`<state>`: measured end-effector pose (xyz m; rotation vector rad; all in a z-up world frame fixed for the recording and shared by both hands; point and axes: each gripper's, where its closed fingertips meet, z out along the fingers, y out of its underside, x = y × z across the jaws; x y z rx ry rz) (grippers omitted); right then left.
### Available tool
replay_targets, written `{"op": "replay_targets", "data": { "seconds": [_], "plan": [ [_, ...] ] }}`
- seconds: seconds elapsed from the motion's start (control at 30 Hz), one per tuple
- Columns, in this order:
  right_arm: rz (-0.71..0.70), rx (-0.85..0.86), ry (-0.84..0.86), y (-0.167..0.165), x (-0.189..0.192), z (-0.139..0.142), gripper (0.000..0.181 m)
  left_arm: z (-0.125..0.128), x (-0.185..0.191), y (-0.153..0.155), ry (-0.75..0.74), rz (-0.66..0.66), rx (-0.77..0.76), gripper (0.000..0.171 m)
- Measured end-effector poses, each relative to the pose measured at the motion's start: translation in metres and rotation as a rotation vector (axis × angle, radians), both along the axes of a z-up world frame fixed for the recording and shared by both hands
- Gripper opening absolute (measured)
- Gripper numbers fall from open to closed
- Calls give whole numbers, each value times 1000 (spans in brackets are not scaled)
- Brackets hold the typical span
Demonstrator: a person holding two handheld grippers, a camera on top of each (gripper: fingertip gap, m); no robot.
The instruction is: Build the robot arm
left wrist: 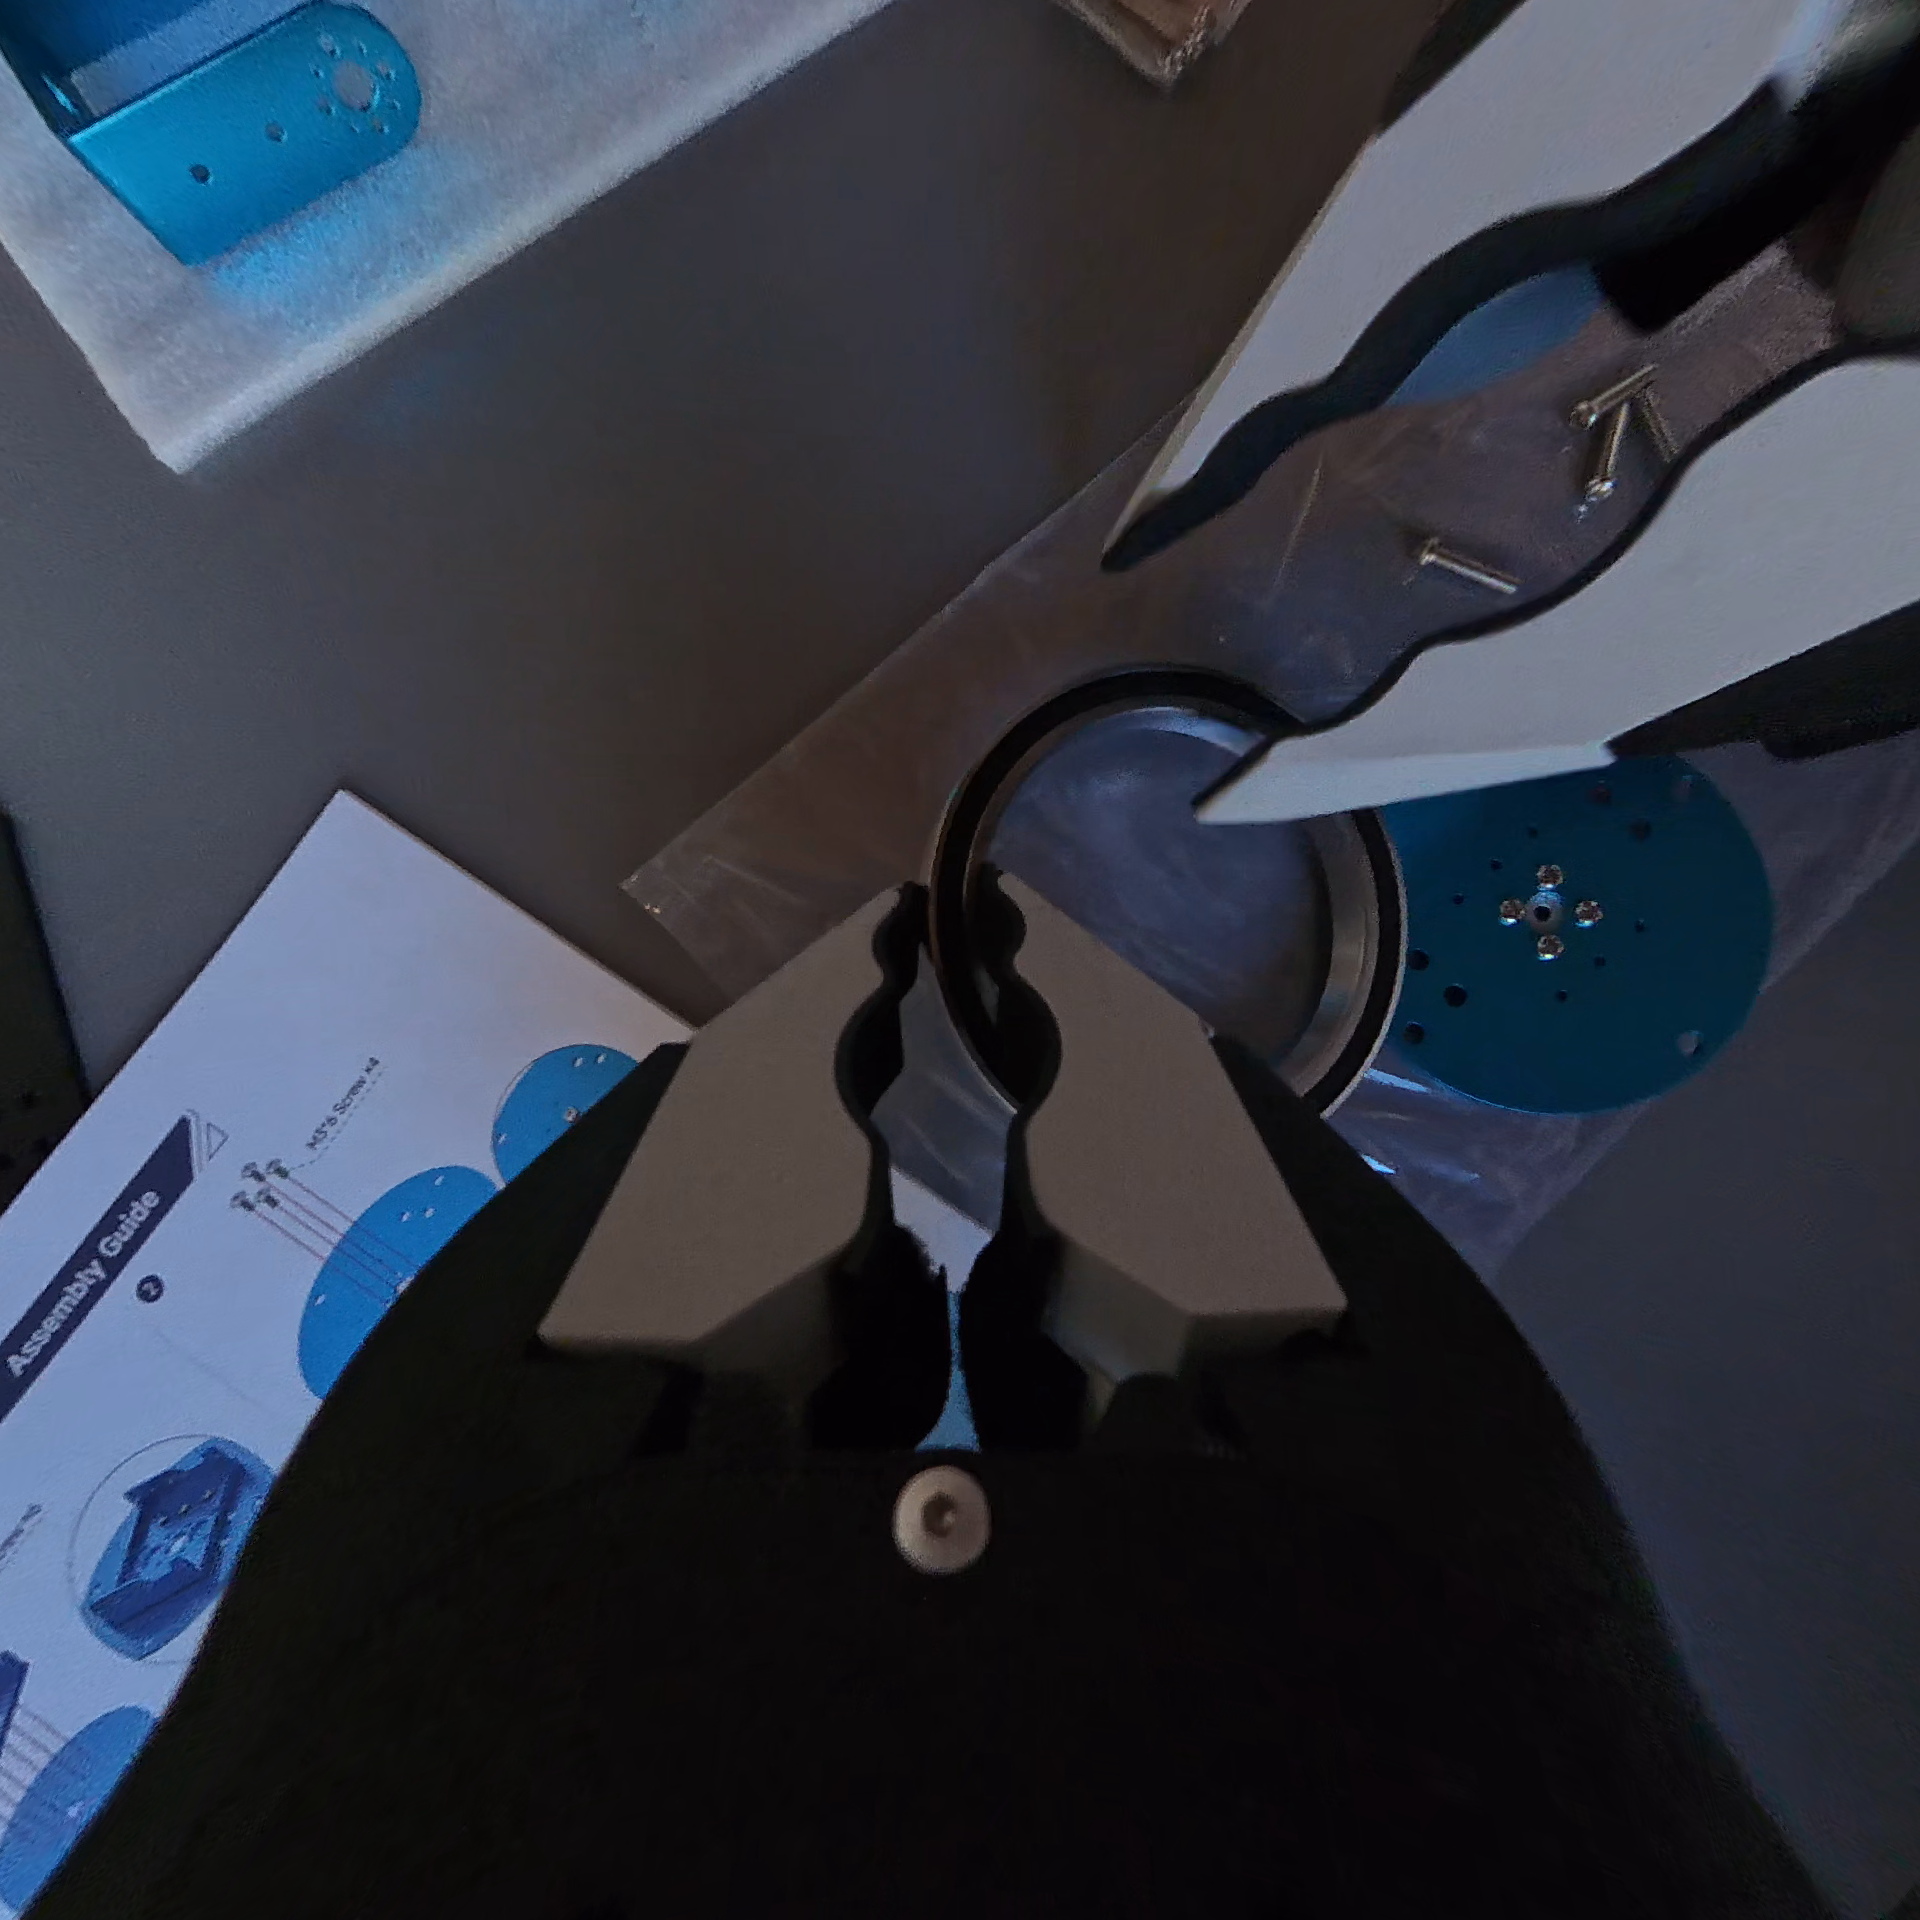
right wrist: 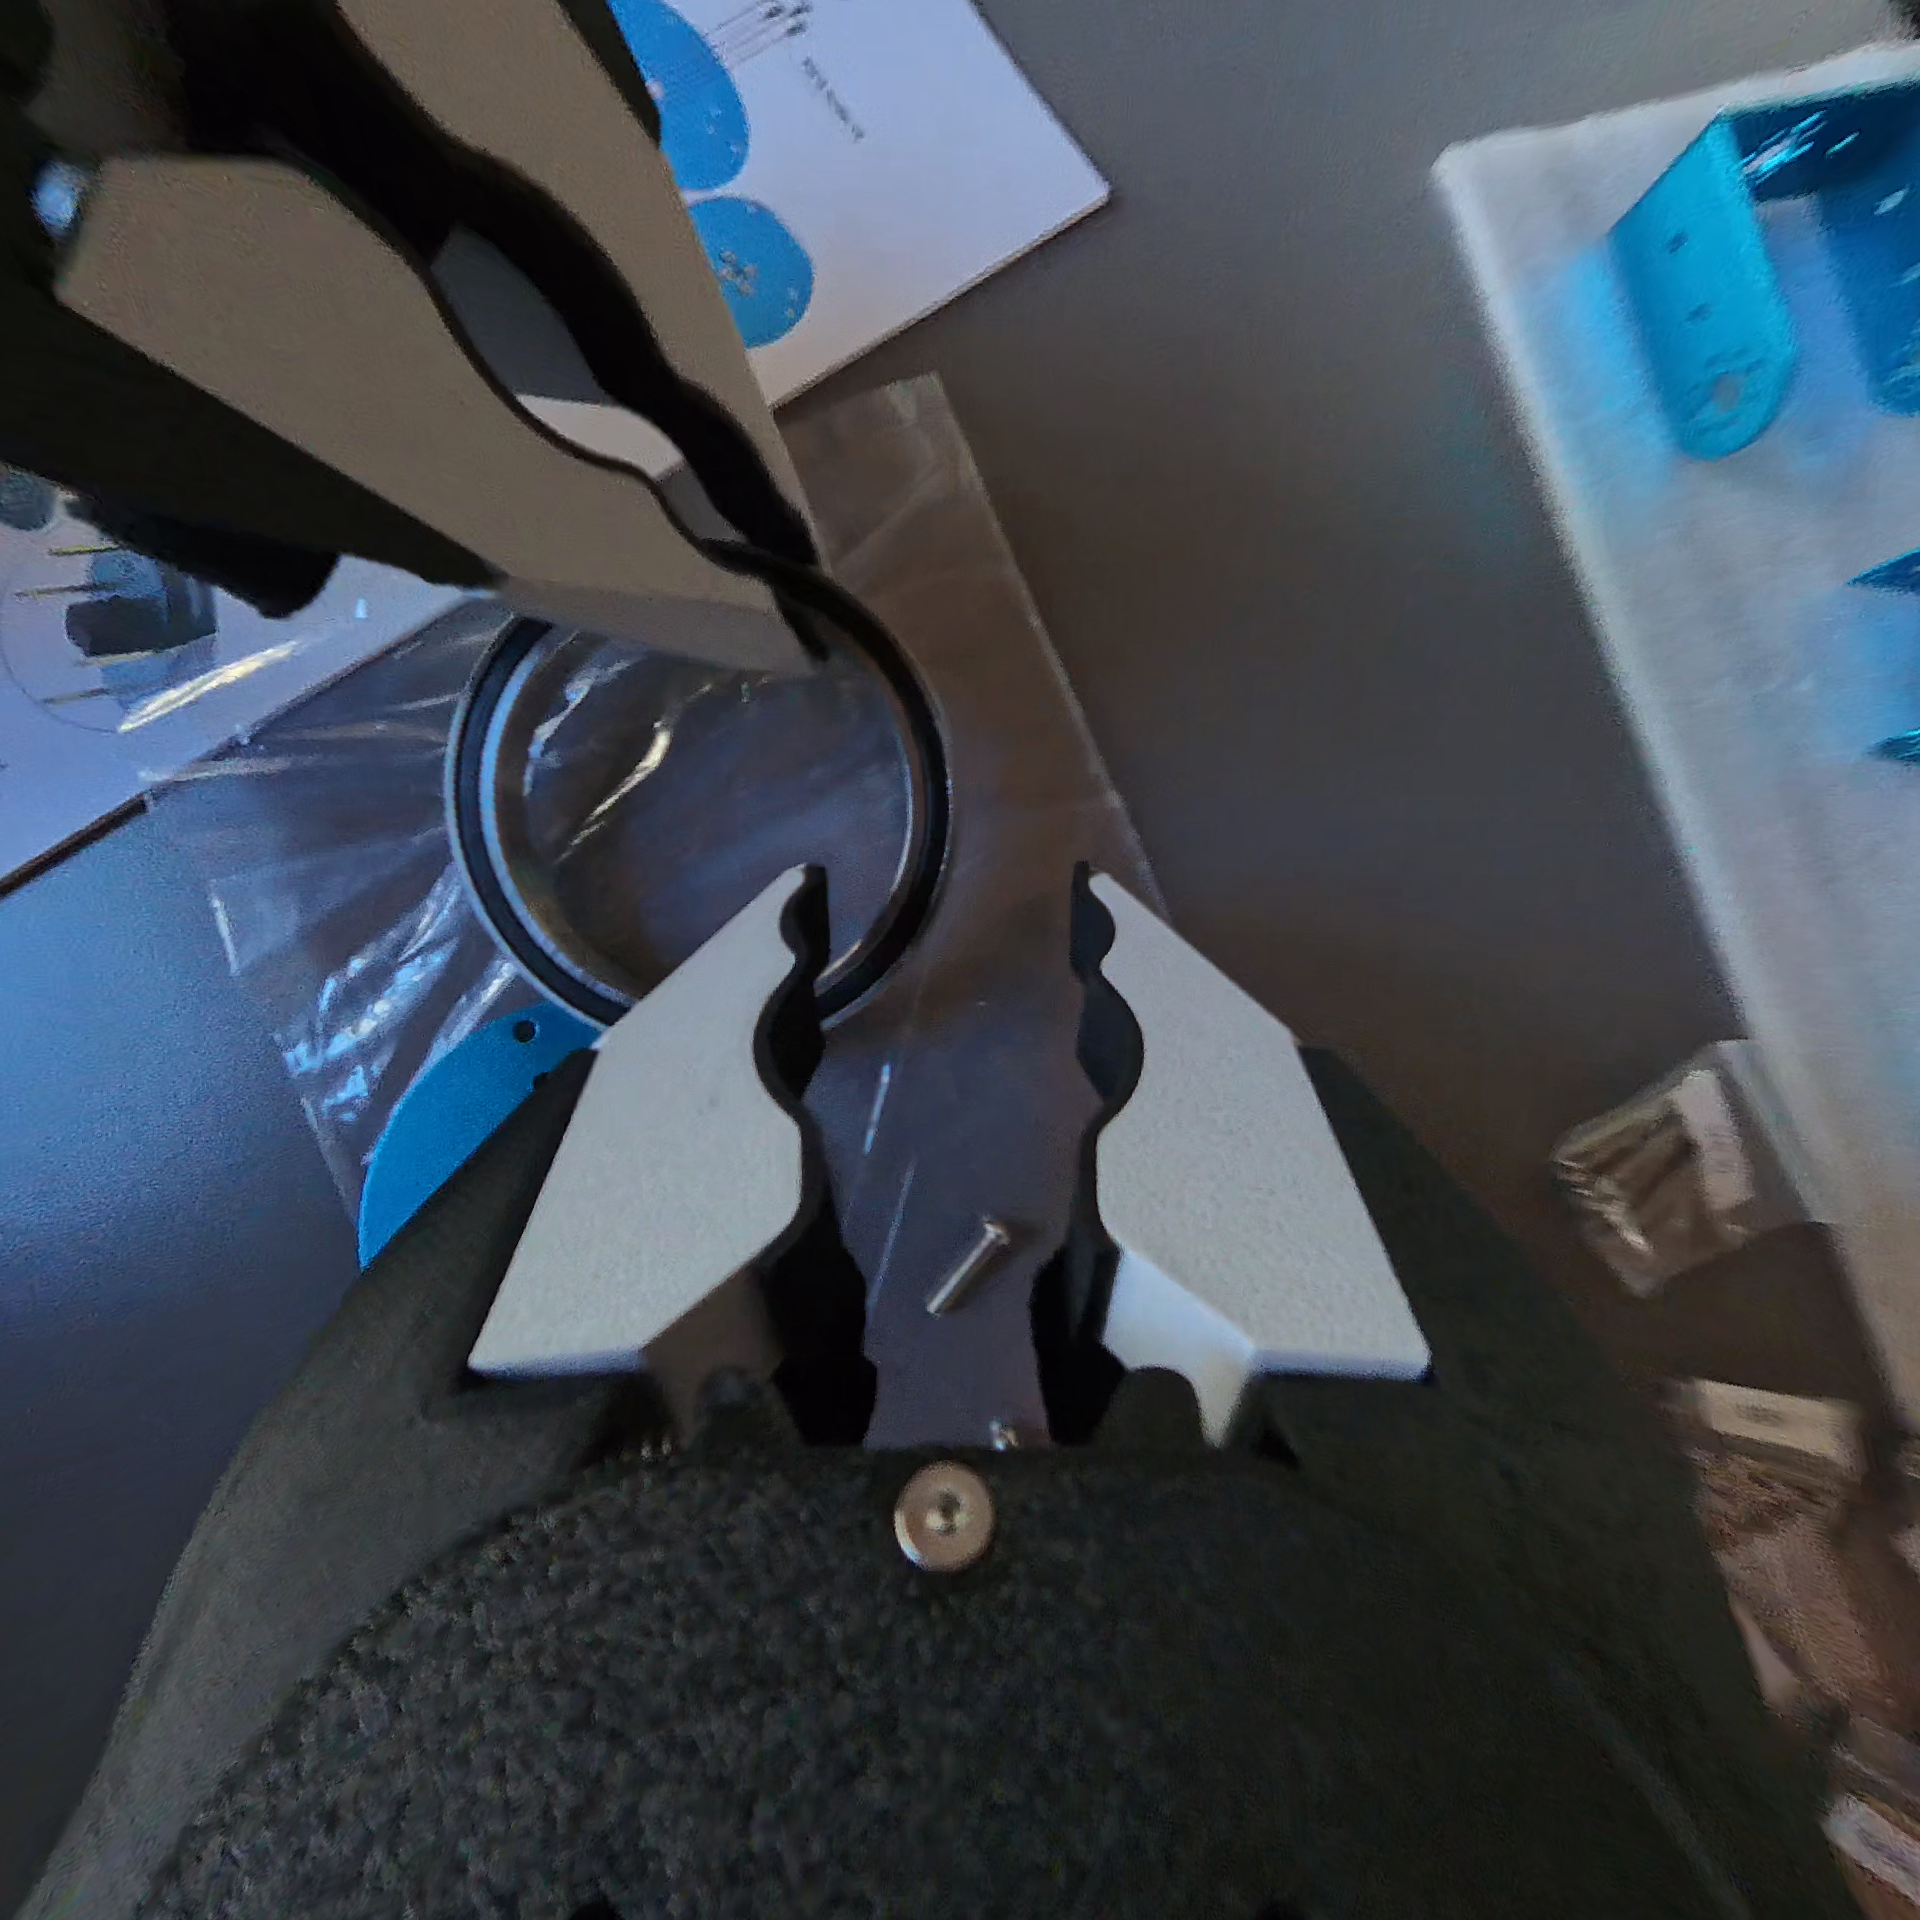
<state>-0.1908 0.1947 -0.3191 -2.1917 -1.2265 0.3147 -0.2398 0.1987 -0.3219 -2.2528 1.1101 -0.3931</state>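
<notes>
A silver metal ring (left wrist: 1351, 956) with a black edge lies on a clear plastic bag (left wrist: 831, 790) on the grey table. My left gripper (left wrist: 956, 894) is shut on the ring's near rim. My right gripper (right wrist: 948, 883) is open, with one finger inside the ring (right wrist: 480, 821) and the other outside, so the rim runs between them. The right gripper (left wrist: 1164, 675) comes in from the upper right in the left wrist view. The left gripper (right wrist: 816, 634) pinches the far rim in the right wrist view.
A blue round plate (left wrist: 1579, 935) with holes lies partly under the ring. Loose screws (left wrist: 1610, 436) lie on the bag, one between my right fingers (right wrist: 966, 1262). A printed sheet (left wrist: 312, 1039) lies at left. White foam (left wrist: 416, 260) holds a blue bracket (left wrist: 239, 135). About 6 cm separates my left fingertips from my right. The blue round plate (left wrist: 1579, 935) is about 8 cm from my right fingertips.
</notes>
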Motion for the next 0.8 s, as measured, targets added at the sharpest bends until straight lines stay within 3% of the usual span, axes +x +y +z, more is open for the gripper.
{"op": "replay_targets", "data": {
  "seconds": [0.07, 0.13, 0.2, 0.47, 0.57, 0.8],
  "plan": [
    [2, -56, 10, -3, -2, -13, 48, 4, 1, -1, -10, -2, 16, 10],
    [7, -66, 16, -3, -5, -16, 31, 8, 2, -2, -19, 0, 34, 11],
    [-4, -72, 39, -3, -6, -9, 15, 13, 3, -4, -32, 4, 41, 11],
    [-13, -110, -12, -28, 13, 39, 13, 52, 23, -36, -89, -86, 10, 12],
    [-5, -99, -44, -42, 24, 36, 13, 42, 33, -51, -77, -119, -29, 12],
    [1, -149, -81, -72, 42, -3, 14, 9, 50, -76, -71, -155, -125, 12]
  ]
}}
